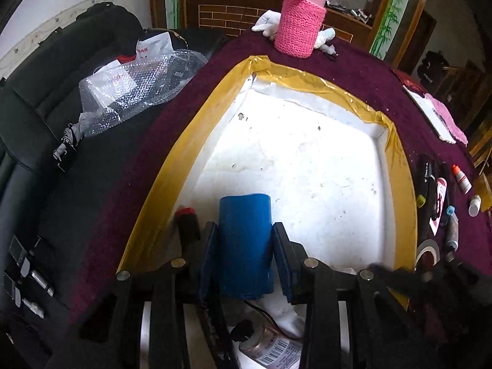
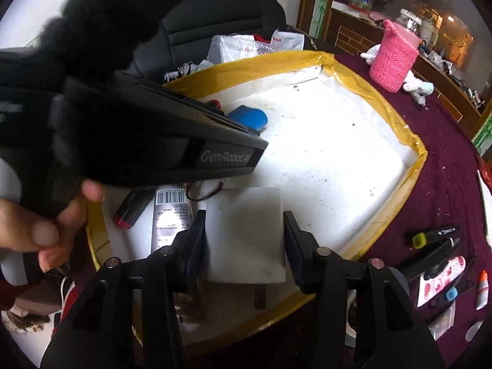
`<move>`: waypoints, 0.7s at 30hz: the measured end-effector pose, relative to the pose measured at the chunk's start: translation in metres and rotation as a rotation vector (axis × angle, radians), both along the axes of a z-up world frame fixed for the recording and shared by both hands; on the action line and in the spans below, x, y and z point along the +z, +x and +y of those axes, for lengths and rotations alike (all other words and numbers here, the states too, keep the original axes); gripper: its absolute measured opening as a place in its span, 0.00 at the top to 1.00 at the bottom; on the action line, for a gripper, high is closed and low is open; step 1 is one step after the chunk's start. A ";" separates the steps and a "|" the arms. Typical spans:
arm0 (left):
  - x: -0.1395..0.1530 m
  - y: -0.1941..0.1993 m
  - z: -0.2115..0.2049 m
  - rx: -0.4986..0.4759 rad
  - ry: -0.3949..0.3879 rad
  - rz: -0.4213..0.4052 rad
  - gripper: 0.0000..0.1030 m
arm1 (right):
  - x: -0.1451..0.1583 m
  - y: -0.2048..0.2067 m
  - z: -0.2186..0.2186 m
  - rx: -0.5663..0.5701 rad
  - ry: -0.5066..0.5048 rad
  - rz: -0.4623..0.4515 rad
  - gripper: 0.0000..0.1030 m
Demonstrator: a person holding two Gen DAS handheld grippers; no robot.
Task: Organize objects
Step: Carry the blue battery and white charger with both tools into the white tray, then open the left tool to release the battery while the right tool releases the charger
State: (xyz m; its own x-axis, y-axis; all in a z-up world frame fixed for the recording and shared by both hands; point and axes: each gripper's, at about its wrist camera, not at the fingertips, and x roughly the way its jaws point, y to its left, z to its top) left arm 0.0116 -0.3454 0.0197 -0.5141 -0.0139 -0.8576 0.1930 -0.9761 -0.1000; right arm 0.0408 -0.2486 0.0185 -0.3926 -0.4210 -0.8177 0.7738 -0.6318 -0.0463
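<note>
L hand-held gripper (image 1: 243,240) clamped on blue roll (image 1: 245,243), axis running fwd along fingers, over white tray (image 1: 307,160) near-left corner. R hand-held gripper (image 2: 244,230) grips white block (image 2: 244,233) at tray's near edge; R sits nearer the free centre.

I see a deep maroon plush cloth (image 1: 353,70) over the counter, flecked with pale crumbs. The shallow foam tray (image 1: 307,166) is white inside with dark specks, and its rim is wrapped in glossy mustard-yellow tape (image 1: 196,141). A solid royal-blue cylinder (image 1: 246,240) shows between my left gripper's (image 1: 243,240) black jaws. A plain white foam block (image 2: 246,236) sits between my right gripper's (image 2: 244,240) black jaws. The knitted cup sleeve (image 1: 299,21) is bright pink with a ribbed stitch. A silver tube (image 2: 170,215) carries a black-and-white barcode. Behind, the wooden cabinet (image 1: 233,12) is brown with a brick pattern and green bamboo painted on white strips.
</note>
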 end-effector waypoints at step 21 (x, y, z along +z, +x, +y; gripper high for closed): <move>0.058 0.051 0.096 -0.141 0.076 0.140 0.31 | 0.075 -0.041 0.225 -0.471 -0.325 -0.052 0.28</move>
State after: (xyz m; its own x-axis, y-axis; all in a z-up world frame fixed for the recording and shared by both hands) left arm 0.0621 -0.2493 0.0774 -0.6210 0.1286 -0.7732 0.0341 -0.9811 -0.1906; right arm 0.0001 -0.0233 0.0931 -0.5615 -0.4435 -0.6985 0.4014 -0.8842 0.2388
